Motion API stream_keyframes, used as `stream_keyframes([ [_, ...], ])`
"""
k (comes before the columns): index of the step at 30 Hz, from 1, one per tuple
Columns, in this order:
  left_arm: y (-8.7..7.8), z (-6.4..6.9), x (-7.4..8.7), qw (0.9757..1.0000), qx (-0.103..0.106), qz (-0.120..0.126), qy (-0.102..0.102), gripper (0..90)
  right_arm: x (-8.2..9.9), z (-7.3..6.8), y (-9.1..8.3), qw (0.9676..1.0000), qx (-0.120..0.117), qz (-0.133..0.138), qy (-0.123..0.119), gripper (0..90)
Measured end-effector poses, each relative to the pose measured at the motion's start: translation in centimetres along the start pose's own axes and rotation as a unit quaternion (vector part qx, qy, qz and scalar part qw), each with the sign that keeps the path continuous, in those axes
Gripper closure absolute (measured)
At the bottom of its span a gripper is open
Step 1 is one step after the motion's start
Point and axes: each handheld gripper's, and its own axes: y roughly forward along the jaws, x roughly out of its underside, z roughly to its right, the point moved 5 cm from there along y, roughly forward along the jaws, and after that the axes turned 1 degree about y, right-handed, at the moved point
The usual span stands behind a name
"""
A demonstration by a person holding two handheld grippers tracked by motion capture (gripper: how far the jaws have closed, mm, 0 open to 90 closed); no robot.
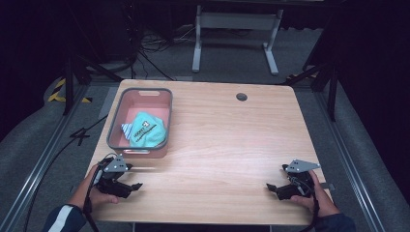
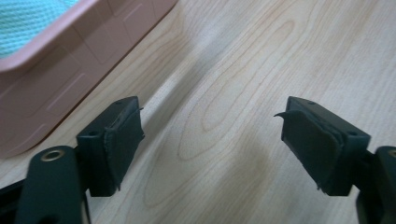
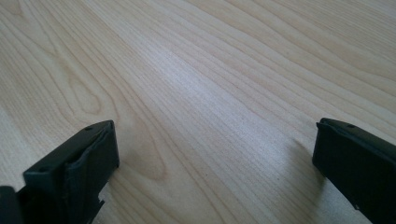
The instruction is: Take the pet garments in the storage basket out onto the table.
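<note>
A tub [image 1: 116, 126] sits on the table [image 1: 227, 135] toward its far left corner, with a cloth pouch [image 1: 147, 130] lying inside it, toward the tub's near end. The left gripper [image 1: 134, 186] rests at the table's near left edge, just before the tub. The right gripper [image 1: 271, 187] rests at the near right edge, well apart from both. A round grommet hole [image 1: 241, 96] sits near the table's far edge, right of the tub.

We see the pink bin [image 2: 51, 70] cut off by the frame's upper left edge just beyond the left gripper [image 2: 212, 144]; the teal bag's [image 1: 147, 130] print is too small to read.
</note>
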Motion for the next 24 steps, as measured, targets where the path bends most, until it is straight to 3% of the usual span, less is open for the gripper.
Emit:
stream_keyframes([
  [11,-2.4,-0.2,-1.5,0.9993,-0.025,0.027,0.008,26.7,0.0,0.0,0.0,1.0000,0.000,0.000,0.000,0.6],
  [14,-3.5,-0.8,-2.2,0.9981,-0.037,0.049,-0.009,24.1,0.0,0.0,0.0,1.0000,0.000,0.000,0.000,0.6],
  [19,-4.2,-1.4,-2.9,0.9968,-0.049,0.060,-0.020,21.3,0.0,0.0,0.0,1.0000,-0.001,0.000,0.001,0.6],
  [23,-4.6,-1.9,-4.2,0.9966,-0.046,0.065,-0.022,21.3,0.0,0.0,0.0,1.0000,-0.001,0.000,0.001,0.6],
  [24,-4.7,-2.2,-5.4,0.9965,-0.042,0.071,-0.018,21.4,0.0,0.0,-0.1,1.0000,0.000,0.000,0.000,0.6],
])
